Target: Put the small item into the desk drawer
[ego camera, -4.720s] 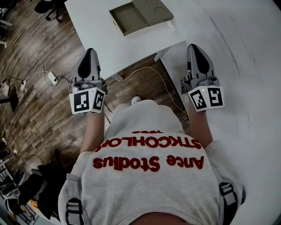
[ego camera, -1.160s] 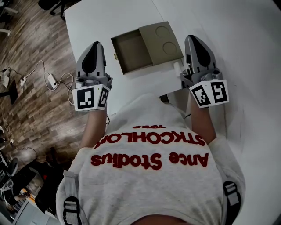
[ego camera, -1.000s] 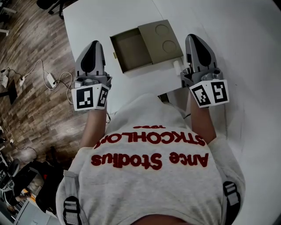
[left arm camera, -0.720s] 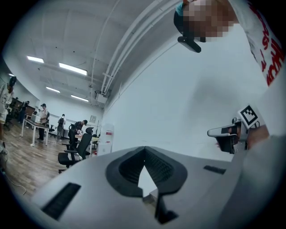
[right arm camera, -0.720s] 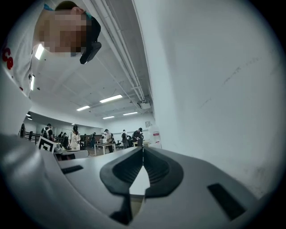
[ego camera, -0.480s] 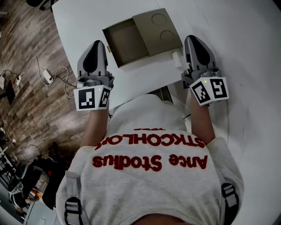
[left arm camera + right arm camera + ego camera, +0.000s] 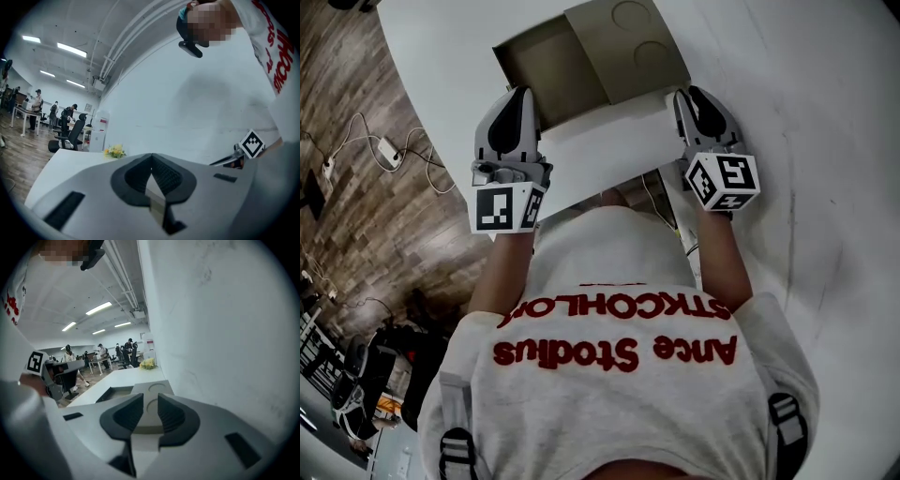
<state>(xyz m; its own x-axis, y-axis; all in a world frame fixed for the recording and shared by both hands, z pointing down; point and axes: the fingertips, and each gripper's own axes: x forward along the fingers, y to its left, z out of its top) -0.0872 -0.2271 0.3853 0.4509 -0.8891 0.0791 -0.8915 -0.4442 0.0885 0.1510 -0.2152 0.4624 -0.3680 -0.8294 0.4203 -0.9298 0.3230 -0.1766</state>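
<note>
A tan desk organizer (image 7: 628,42) stands on the white desk (image 7: 609,150), its drawer (image 7: 539,61) pulled out to the left and empty as far as I see. My left gripper (image 7: 521,94) hovers at the drawer's near edge, and in the left gripper view its jaws (image 7: 151,161) meet, shut on nothing. My right gripper (image 7: 687,94) sits at the organizer's near right corner. Its jaws are opening, and in the right gripper view (image 7: 150,411) the gap between them shows only the organizer (image 7: 152,390). I cannot make out the small white item now.
A white wall runs along the desk's right side. Wooden floor (image 7: 356,216) with cables lies left of the desk. Yellow flowers (image 7: 147,363) stand at the desk's far end. Office chairs and people are far back in the room.
Both grippers have moved forward and now sit right at the organizer's near side. The right gripper has turned inward. The small white item beside it no longer shows.
</note>
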